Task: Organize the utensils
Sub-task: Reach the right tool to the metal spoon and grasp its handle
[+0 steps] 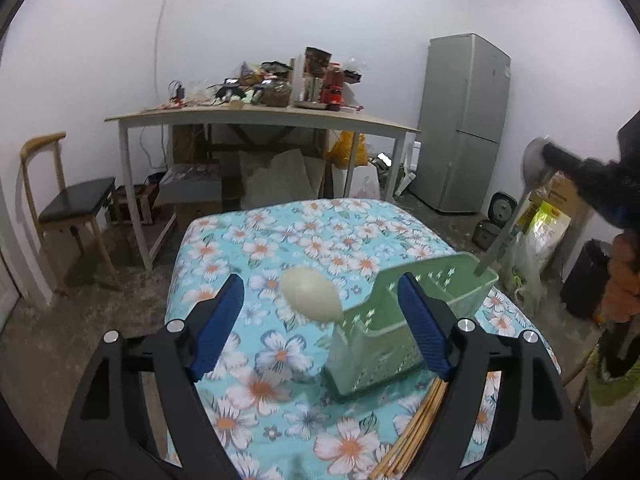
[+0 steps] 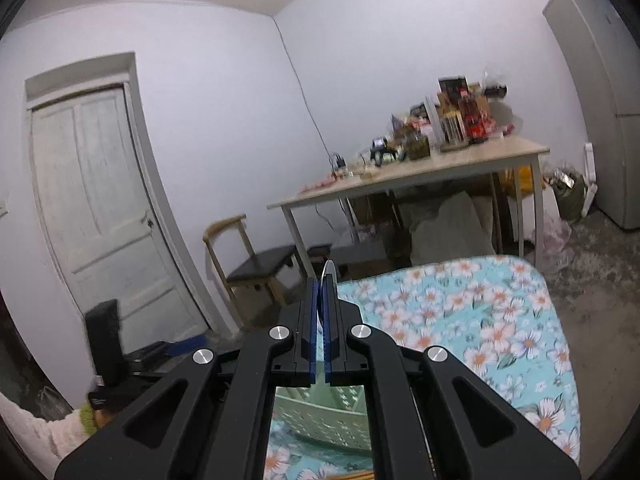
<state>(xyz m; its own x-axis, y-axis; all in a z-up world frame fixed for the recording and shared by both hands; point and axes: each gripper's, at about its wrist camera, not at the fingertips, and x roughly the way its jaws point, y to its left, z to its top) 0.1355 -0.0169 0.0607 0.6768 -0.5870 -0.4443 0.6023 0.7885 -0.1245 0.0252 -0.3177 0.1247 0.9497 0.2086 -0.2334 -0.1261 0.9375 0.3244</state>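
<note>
On flowered cloth (image 1: 280, 240) over a table, a pale green perforated basket (image 1: 400, 336) with dividers, near the front right. Standing in its near-left compartment, a cream spoon (image 1: 310, 292), bowl up and leaning left over the cloth. Left gripper (image 1: 320, 320) wide open, blue pads (image 1: 218, 326) either side of that spoon and of the basket's left end, touching neither; nothing held. Beside the basket's front right corner, a bundle of light wooden chopsticks (image 1: 416, 436) flat on the cloth, partly under the gripper's frame. At the right edge of the left view, right gripper (image 1: 560, 158) clamped on the bowl end of a grey metal spoon (image 1: 534, 160), handle slanting down with its tip just inside the basket's far-right corner. From the right wrist view, jaws closed tight with a thin metal rim (image 2: 329, 266) poking out beyond them, basket (image 2: 320, 412) below. Metal spoon likely stiff, smooth and slippery, moderately light; a pinch at the neck probably steadier than on the curved bowl. Cream spoon apparently plastic or ceramic, glossy; if ceramic, chippable, best taken at the neck. Chopsticks light, stiff, prone to roll and scatter; best gripped mid-length as a bundle.
</note>
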